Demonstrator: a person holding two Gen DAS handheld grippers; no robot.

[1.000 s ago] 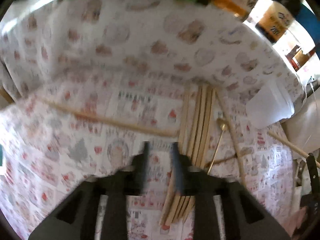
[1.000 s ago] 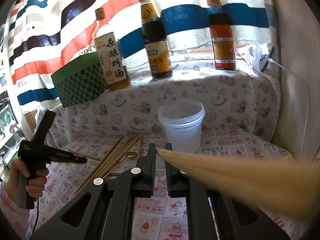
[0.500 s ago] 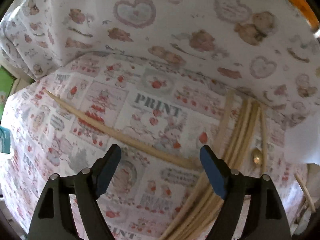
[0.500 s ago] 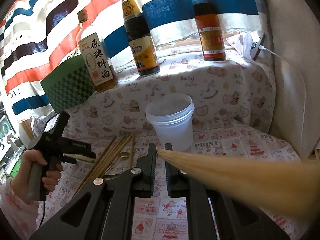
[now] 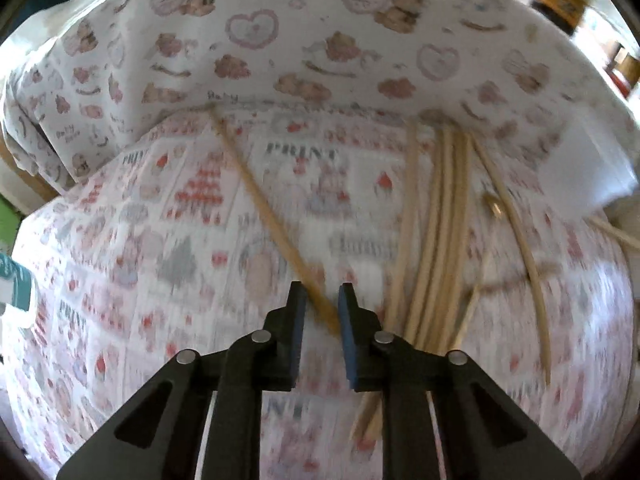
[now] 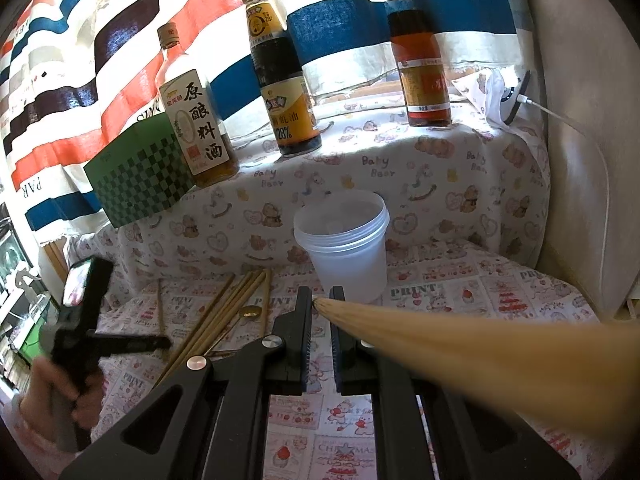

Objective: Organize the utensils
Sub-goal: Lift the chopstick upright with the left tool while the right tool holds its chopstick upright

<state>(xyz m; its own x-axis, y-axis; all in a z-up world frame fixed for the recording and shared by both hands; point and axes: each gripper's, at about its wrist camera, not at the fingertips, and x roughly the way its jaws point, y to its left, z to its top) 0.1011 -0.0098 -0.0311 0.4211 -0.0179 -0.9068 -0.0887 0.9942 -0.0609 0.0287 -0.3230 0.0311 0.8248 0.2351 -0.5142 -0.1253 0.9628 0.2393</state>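
- Left tongs: pointing steeply down at the table, jaws just been closing, now narrow with a single chopstick running between the pads. View is motion-blurred, so I can't tell whether the pads actually press on it.
- That chopstick lies diagonally on the printed cloth, its far end at the foot of the raised shelf.
- Chopstick bundle lies just right of the left tongs, roughly parallel, with a small gold spoon and one more curved-looking stick on its right.
- Right tongs: jaws together, clamped on a held chopstick that sticks back towards the lens.
- Plastic cup stands upright on the table just beyond the right tongs, against the shelf front.
- Three sauce bottles and a green checked box on the shelf.
- Person's hand grips the left tool's handle, lower left in the right wrist view.
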